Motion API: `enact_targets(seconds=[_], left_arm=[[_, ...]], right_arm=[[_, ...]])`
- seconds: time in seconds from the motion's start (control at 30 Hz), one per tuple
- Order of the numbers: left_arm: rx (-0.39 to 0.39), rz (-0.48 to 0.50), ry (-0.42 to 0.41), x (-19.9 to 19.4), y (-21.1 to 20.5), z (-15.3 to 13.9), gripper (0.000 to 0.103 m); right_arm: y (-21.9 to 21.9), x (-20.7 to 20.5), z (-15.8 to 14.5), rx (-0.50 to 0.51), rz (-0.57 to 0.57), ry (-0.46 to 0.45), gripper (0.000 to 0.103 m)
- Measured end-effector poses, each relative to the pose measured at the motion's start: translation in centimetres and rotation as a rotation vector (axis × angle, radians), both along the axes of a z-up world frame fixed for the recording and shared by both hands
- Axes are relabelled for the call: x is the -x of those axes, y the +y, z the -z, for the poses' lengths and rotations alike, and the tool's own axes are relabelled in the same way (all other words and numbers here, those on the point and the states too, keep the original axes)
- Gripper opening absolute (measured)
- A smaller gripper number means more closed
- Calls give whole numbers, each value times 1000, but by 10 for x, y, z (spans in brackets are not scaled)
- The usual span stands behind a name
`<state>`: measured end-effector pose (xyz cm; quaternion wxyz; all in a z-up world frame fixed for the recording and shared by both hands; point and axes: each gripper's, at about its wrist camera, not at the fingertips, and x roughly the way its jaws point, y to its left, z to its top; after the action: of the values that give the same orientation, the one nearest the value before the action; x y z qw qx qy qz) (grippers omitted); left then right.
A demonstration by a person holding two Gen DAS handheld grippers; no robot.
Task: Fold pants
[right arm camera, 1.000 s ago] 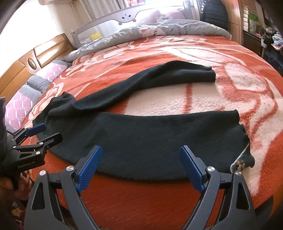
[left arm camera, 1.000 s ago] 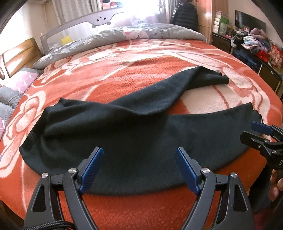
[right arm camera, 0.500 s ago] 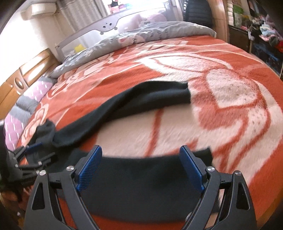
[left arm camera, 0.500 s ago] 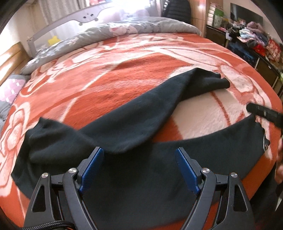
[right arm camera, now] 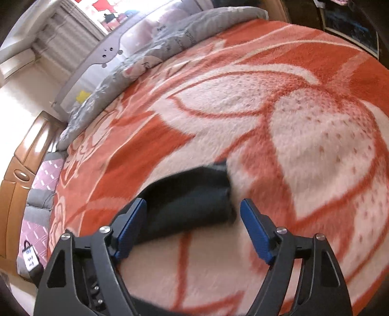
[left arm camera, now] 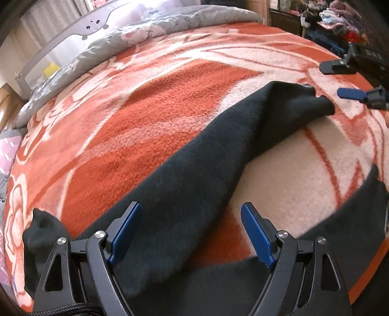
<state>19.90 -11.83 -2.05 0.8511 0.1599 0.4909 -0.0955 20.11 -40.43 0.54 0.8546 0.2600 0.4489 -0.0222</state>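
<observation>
Black pants [left arm camera: 194,175] lie spread on an orange and white floral blanket [left arm camera: 145,116], the two legs apart in a V. My left gripper [left arm camera: 192,233] is open and empty, just above the far leg near the crotch. My right gripper [right arm camera: 193,228] is open and empty, over the cuff end of the far leg [right arm camera: 194,194]. In the left wrist view the right gripper [left arm camera: 350,80] shows beside that cuff [left arm camera: 316,104], its jaws apart. The near leg [left arm camera: 352,226] runs along the lower edge.
A grey quilt [left arm camera: 136,39] and a grey bed rail [left arm camera: 80,31] lie at the far side. A wooden headboard [right arm camera: 22,165] and pink pillows [right arm camera: 41,189] are at the left. Clothes are piled on a dark cabinet [left arm camera: 335,14] at the right.
Both grippers have moved forward over the bed, from the near leg towards the far leg. The right gripper now reaches the far cuff. The pants have not moved.
</observation>
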Motion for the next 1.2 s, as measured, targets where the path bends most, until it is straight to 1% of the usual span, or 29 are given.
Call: enact_targets(seconds=[0.07,0.13,0.17,0.2,0.23,0.27,0.33,0.37,0.4,0.43,0.47,0.5,0.57,0.73,0.83,0.9,1.03,1.2], left_arm=[[-10,-2,5,-8,0,3,84],[-13,-6,30,-16,3,8,81],[-2,-3,43,-19,5,10,75],[11,2,62,-21,7,12,66],[24,7,76,-24,8,14,62],[39,14,90,-26,10,15,58],[51,26,93,-27,12,14,47],[59,34,94,-28,13,14,35],[67,47,99,-29,14,13,25],[73,57,98,-29,14,11,22],[80,68,97,-29,15,9,16],[86,77,95,-29,17,7,12],[100,90,88,-29,21,2,9],[163,135,71,-19,37,-18,8],[200,158,71,-8,45,-29,7],[227,176,76,2,49,-36,7],[245,228,79,27,53,-46,7],[248,279,90,62,59,-50,7]], right_arm=[[-7,-13,7,-2,0,15,76],[-12,-25,13,-3,-2,32,75],[-16,-31,18,-4,-7,42,74],[-16,-37,22,-3,-14,55,73],[-17,-44,27,2,-24,69,71],[-17,-49,32,7,-33,82,66],[-17,-56,39,12,-51,100,47],[-18,-58,41,21,-61,105,31],[-17,-59,40,31,-72,103,20],[-17,-59,38,42,-77,92,16],[-17,-58,34,50,-84,75,9],[-17,-57,30,53,-94,54,8],[-19,-53,21,49,-108,14,7],[-18,-40,-3,39,-144,-59,6],[-17,-21,-17,32,-168,-94,6],[-14,-11,-22,26,-179,-104,6],[-9,25,-28,38,-214,-115,6],[-2,74,-22,84,-255,-96,6]])
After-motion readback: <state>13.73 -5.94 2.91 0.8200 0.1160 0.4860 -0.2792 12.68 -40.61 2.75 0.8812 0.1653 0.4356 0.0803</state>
